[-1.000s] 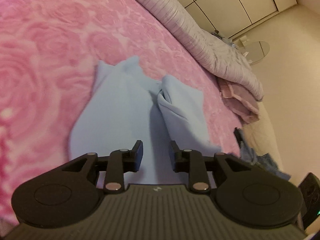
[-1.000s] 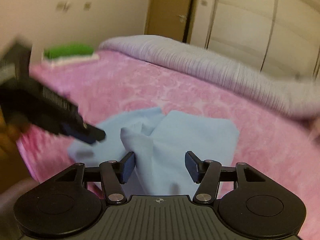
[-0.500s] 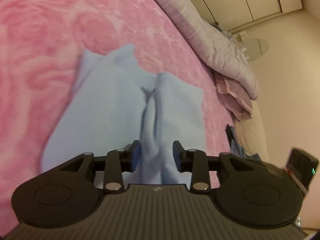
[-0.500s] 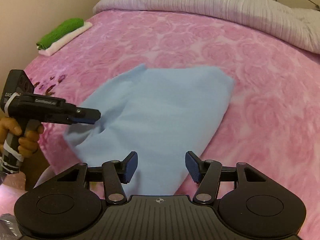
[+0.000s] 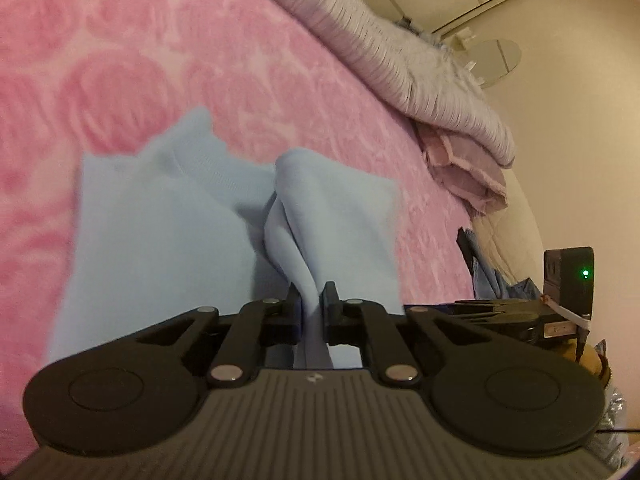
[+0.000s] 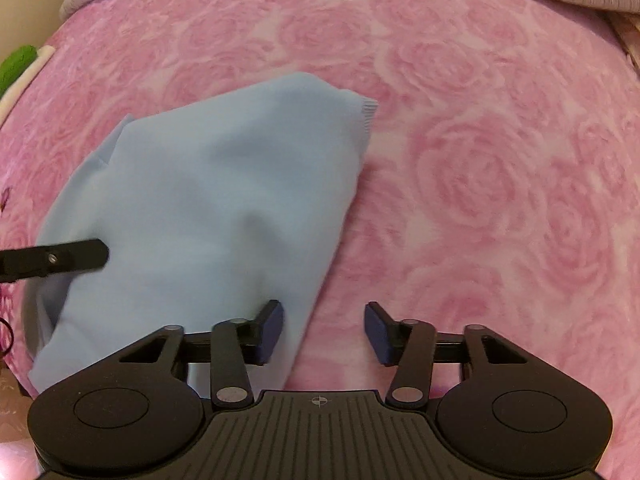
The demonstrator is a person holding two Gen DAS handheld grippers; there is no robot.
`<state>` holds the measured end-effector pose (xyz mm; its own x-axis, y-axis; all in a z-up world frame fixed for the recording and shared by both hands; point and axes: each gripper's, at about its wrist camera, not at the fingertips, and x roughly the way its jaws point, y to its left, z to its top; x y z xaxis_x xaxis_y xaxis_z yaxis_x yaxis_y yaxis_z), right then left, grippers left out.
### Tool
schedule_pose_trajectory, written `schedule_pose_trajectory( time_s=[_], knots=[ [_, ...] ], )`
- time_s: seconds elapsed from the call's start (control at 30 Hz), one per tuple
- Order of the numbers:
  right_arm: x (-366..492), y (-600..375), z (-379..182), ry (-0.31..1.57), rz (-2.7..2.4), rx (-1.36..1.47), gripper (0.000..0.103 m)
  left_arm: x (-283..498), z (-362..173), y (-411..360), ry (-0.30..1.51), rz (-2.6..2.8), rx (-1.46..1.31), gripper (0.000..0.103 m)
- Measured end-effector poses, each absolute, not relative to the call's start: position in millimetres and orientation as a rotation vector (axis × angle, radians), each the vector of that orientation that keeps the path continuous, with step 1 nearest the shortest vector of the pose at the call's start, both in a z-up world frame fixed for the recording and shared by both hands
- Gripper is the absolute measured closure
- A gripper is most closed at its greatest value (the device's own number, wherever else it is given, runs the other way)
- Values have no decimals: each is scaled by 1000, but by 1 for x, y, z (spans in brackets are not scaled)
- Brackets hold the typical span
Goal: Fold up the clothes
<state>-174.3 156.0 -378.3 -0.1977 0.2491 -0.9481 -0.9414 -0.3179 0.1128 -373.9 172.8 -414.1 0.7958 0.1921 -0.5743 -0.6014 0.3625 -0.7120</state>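
A light blue garment [image 5: 160, 240] lies on a pink bedspread [image 5: 120, 60] with a rose pattern. In the left wrist view it fills the middle of the frame, and a raised fold of it runs from the centre down into the left gripper [image 5: 312, 306]. The jaws of this gripper have just been closing, and now they are pressed together on that fold, so the cloth is pinched between the pads.

In the right wrist view the garment [image 6: 208, 208] sits in the left half of the frame, with a ribbed edge at its upper right corner. The right gripper [image 6: 324, 330] points down at the bed at the lower centre. Its jaws have just been closing a little, but they stand apart; the near right edge of the garment lies under the left finger, and only the bedspread [image 6: 500, 200] shows in the gap. The pads do not press on the cloth. The left gripper's finger [image 6: 76, 256] enters from the left edge of this frame and meets the garment there.

A grey ribbed pillow [image 5: 400, 52] lies along the upper right in the left wrist view, and a green folded cloth [image 6: 16, 66] shows at the upper left edge in the right wrist view.
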Motion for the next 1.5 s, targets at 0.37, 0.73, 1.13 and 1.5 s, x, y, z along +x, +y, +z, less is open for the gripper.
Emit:
schedule_pose_trajectory(
  time_s=[0.37,0.73,1.13,1.5],
  knots=[
    [-209,134,-368,926,1747,-1104,56,-432,-415,182,414,621,-1111,97],
    [-220,125,-368,973,1795,-1060,56,-456,-392,183,367,635,-1060,97],
    [-247,113,-382,935,1757,-1027,56,-466,-424,194,419,641,-1115,96],
    [-227,109,-382,994,1765,-904,56,-472,-419,182,425,591,-1150,82]
  ],
)
